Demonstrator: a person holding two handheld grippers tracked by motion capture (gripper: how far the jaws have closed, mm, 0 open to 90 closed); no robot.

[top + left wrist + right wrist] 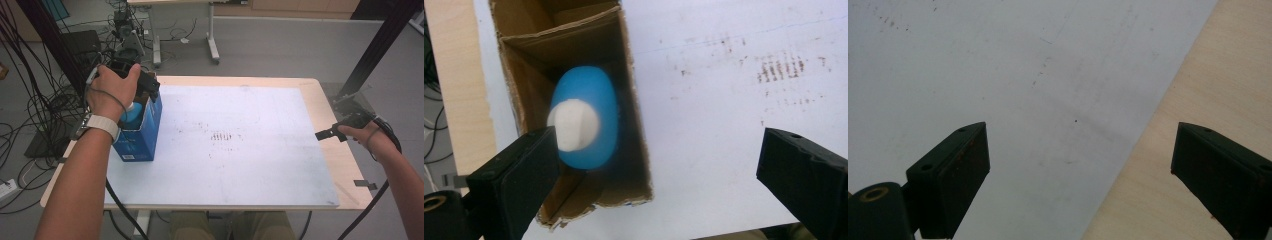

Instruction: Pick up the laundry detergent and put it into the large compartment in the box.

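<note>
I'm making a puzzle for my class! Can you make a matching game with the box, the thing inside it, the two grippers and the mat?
Things:
1. cardboard box
2. blue bottle
3. left gripper
4. right gripper
5. white mat

Places or states:
A. open, above the mat's right edge
B. inside the box, white cap up
C. covers most of the tabletop
D. open, above the box
E. stands at the mat's left edge, top open

Pairs: 1-E, 2-B, 3-D, 4-A, 5-C

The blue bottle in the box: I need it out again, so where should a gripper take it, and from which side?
Probably the white cap, from straight above. The blue bottle stands upright in the open-topped box, whose walls hide its sides.
</note>
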